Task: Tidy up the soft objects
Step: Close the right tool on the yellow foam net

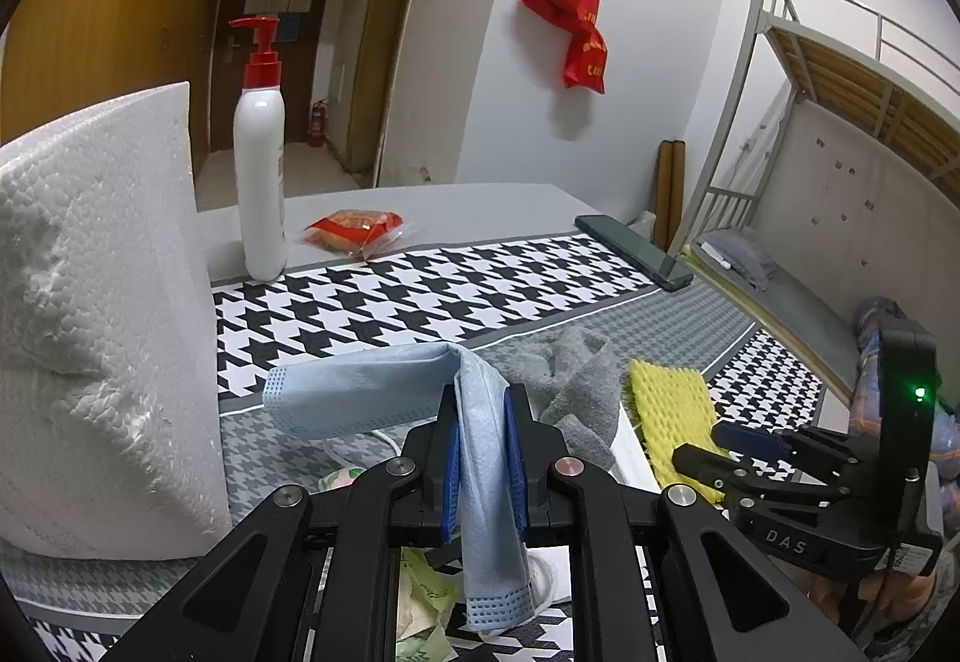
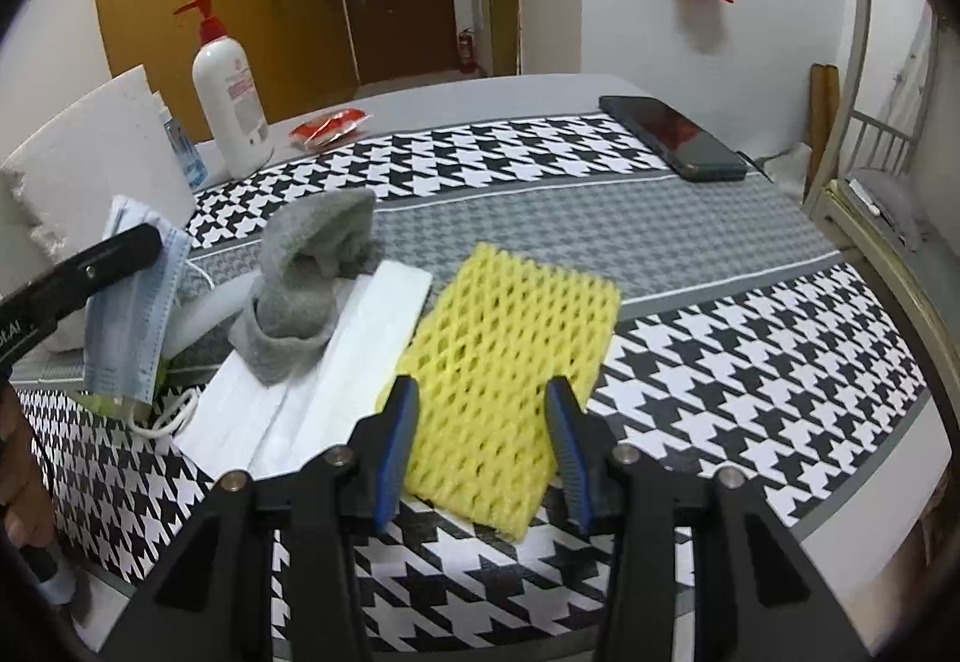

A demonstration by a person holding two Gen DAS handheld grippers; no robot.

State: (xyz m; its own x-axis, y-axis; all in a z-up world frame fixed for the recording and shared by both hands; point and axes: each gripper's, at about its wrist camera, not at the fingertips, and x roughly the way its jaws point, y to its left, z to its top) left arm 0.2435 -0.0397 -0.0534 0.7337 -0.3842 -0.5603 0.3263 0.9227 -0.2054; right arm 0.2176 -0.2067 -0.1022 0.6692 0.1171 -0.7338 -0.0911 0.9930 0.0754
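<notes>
My left gripper (image 1: 483, 410) is shut on a light blue face mask (image 1: 366, 386) and holds it above the table; the mask droops over both sides of the fingers and also shows in the right wrist view (image 2: 129, 326). My right gripper (image 2: 483, 392) is open, its fingers on either side of a yellow foam net (image 2: 510, 356) that lies on the cloth. A grey sock (image 2: 306, 272) sits crumpled on a white face mask (image 2: 312, 380) just left of the net. The net (image 1: 672, 410) and sock (image 1: 576, 386) also show in the left wrist view.
A white foam block (image 1: 102, 338) stands at the left. A white pump bottle (image 1: 259, 170), a red snack packet (image 1: 354, 230) and a dark phone (image 2: 672, 134) lie at the far side of the houndstooth cloth (image 2: 750, 362). Green wrappers (image 1: 426, 596) lie below the left gripper.
</notes>
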